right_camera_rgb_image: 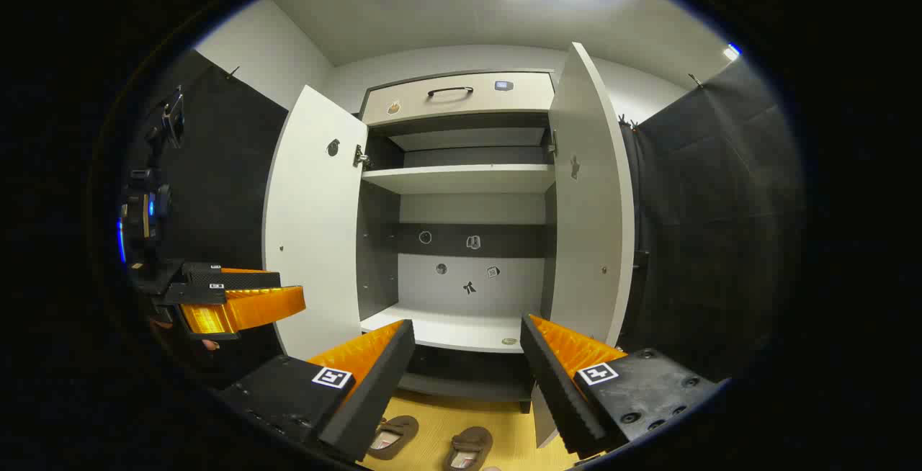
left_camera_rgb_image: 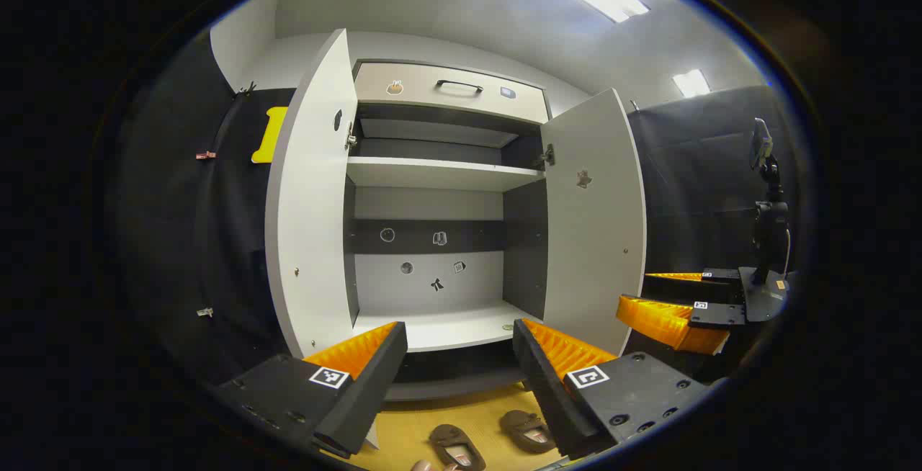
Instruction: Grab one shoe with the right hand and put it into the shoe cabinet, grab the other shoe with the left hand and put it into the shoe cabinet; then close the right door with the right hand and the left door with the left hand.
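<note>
1. The left gripper (left_camera_rgb_image: 459,356) had its fingers spread wide, holding and touching nothing. It hung in front of the shoe cabinet (left_camera_rgb_image: 439,176), aimed at the open lower compartment.
2. The right gripper (right_camera_rgb_image: 467,356) also had its fingers wide apart and empty, facing the same cabinet opening.
3. Both cabinet doors stood open. In the left gripper view, the left door (left_camera_rgb_image: 310,204) and the right door (left_camera_rgb_image: 594,219) swung outward on either side of the bare white shelves.
4. Two brown shoes lay on the yellowish floor (left_camera_rgb_image: 410,428) just in front of the cabinet's base, side by side, below the grippers. The left gripper view showed one shoe (left_camera_rgb_image: 454,446) and the other shoe (left_camera_rgb_image: 528,431) between its fingers.
5. The right gripper view showed the same pair lower in the frame, partly cut off by the fingers.
6. The left gripper view also caught the right gripper off to the right of the cabinet, its fingers apart; the right gripper view caught the left gripper left of the cabinet, beside the left door.
7. A drawer (left_camera_rgb_image: 446,89) with a dark handle sat at the cabinet's top.
</note>
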Motion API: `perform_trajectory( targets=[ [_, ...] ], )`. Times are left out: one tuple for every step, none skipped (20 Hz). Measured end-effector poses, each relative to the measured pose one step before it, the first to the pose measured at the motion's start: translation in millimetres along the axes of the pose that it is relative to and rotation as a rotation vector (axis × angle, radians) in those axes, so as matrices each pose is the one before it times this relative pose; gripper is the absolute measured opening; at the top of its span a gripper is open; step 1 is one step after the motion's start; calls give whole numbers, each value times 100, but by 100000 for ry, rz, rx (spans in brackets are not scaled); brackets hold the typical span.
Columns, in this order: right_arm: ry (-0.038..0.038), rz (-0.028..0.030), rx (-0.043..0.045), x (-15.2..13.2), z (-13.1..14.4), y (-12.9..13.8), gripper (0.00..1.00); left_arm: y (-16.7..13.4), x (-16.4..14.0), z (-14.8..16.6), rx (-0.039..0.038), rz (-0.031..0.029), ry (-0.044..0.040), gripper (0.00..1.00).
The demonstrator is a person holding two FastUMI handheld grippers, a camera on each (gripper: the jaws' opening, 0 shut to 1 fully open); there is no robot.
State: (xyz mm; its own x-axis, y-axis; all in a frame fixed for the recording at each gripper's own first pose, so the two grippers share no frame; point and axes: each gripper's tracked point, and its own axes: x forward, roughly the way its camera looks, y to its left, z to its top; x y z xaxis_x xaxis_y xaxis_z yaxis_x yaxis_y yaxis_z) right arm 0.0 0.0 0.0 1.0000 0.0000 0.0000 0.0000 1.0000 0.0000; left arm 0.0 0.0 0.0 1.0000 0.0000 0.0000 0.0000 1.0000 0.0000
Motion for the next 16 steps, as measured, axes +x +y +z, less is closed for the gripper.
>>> perform_trajectory(
  targets=[
    [264,169,-95,8,-56,62,97,37,66,31,-11,132,-59,94],
    [38,139,-76,58,-129,-68,97,53,56,-49,-84,177,54,94],
    [236,51,8,37,-62,-30,97,85,22,-23,-195,263,-291,94],
    [263,-59,95,81,-66,-41,97,-38,34,26,-204,-37,-220,94],
    [310,-38,114,69,-96,-5,97,-34,64,-56,-30,-215,102,94],
    [68,62,125,79,-73,-45,98,22,111,13,253,-130,-2,94],
    [-61,87,93,55,52,-3,97,36,55,55,357,199,-44,94],
    [-152,145,47,6,10,51,97,3,-14,-30,223,208,-24,94],
    [-6,51,42,50,-22,-21,97,17,72,25,6,-25,28,94],
    [209,55,-20,43,-104,-52,97,16,78,-70,-19,-44,128,94],
    [141,176,-34,65,-48,-3,97,59,58,-6,81,270,16,94],
    [205,163,101,55,-56,15,97,120,77,-53,147,252,-9,94],
    [179,212,143,89,-47,48,97,93,11,33,51,273,1,94],
    [-66,119,109,104,46,19,97,63,-14,-36,30,153,-55,94],
    [173,-116,79,69,-45,-61,97,81,71,32,-61,161,-211,94],
    [-106,-469,233,48,-28,-121,97,101,60,-101,-9,140,-84,94]
  ],
)
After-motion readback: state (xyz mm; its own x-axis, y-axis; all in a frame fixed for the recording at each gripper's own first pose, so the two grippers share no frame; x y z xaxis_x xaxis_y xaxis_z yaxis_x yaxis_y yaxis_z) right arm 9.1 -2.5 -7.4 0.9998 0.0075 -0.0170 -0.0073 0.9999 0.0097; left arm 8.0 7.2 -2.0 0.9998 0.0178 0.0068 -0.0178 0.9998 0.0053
